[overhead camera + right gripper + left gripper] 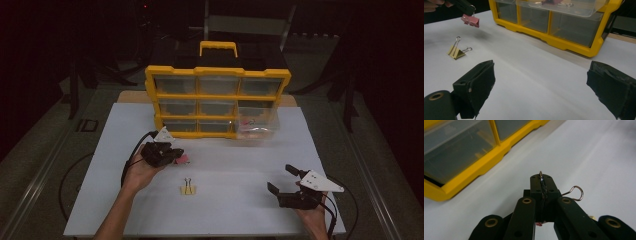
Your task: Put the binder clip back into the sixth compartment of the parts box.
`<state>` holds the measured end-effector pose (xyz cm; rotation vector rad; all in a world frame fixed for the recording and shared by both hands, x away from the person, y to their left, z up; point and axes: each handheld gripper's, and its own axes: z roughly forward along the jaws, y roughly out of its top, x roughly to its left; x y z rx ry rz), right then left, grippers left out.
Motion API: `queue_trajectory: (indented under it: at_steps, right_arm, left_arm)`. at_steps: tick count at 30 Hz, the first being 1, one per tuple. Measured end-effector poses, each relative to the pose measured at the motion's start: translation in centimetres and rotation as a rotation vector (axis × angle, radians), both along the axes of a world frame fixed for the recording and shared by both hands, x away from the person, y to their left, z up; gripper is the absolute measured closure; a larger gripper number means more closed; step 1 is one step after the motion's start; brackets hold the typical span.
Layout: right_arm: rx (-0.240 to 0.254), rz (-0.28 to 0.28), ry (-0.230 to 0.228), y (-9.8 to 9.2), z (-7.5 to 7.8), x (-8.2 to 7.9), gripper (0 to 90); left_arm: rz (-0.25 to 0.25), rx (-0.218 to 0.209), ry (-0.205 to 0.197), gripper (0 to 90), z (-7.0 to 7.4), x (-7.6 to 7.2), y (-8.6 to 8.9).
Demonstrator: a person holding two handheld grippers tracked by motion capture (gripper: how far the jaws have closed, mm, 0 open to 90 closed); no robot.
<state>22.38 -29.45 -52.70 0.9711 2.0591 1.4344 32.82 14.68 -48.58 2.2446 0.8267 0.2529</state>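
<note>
My left gripper (175, 152) is shut on a pink binder clip (183, 159), held just above the white table left of centre. In the left gripper view the jaws (541, 180) pinch one wire handle while the other handle (575, 193) sticks out to the right. The pink binder clip (470, 20) hangs from that gripper in the right gripper view. A yellow binder clip (188, 189) lies on the table near the middle, also the yellow binder clip (457, 51). My right gripper (281, 179) stands open at the front right, nothing between its jaws (541, 82).
A yellow organizer (218, 100) with clear drawers stands at the back of the table. Its lower right drawer (257, 127) is pulled out, with small pink items inside. The white table surface (235, 165) lies between the grippers and the organizer.
</note>
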Motion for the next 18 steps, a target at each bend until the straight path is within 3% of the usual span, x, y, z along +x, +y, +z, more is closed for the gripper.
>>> queue_trajectory:
  at_steps: [18]
  right_arm:
    - [0.005,0.011,-0.002,0.4,0.0,-0.1,7.5]
  left_arm:
    - [-0.028,-0.061,-0.06,90.0,3.5,1.2,-0.6]
